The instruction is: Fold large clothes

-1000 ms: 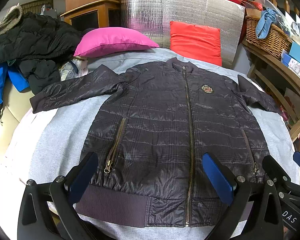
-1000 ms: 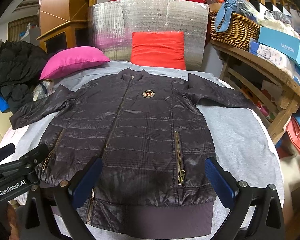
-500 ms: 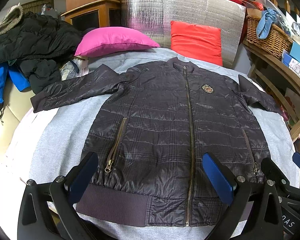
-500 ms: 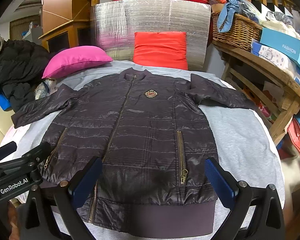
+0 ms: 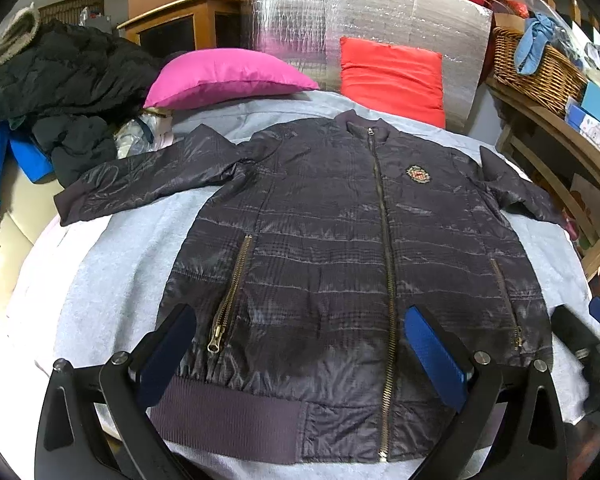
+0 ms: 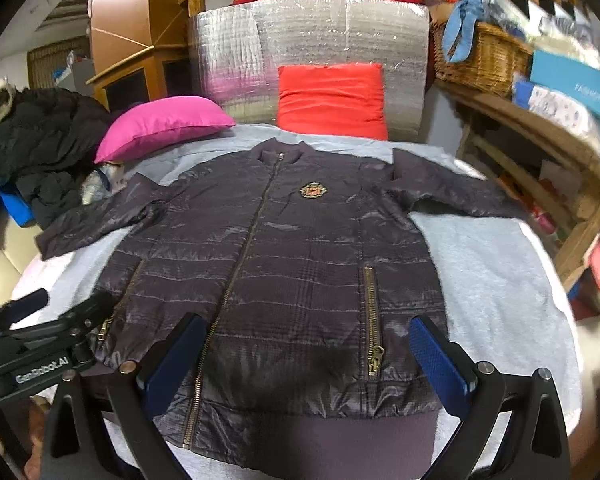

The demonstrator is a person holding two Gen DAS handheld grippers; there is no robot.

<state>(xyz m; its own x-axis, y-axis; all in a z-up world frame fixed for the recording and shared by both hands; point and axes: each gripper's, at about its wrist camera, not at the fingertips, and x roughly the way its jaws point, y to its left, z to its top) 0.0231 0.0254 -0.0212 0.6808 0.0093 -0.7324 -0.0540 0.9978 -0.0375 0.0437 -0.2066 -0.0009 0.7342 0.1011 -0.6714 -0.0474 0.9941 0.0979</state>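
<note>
Across the grey fleece sheet (image 5: pixel 112 280) we see a dark quilted jacket (image 5: pixel 340 248) lying flat, front up, zipped, sleeves spread, its ribbed hem nearest us and a woven crest badge (image 6: pixel 315 191) on the chest. Our left gripper (image 5: pixel 300 352) and right gripper (image 6: pixel 306 360) both hover low over the hem, blue textured pads spread wide, holding nothing.

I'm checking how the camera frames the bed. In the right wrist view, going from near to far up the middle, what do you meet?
Right gripper → jacket hem band → crest badge → jacket collar → red cushion → silver foil panel.
</note>
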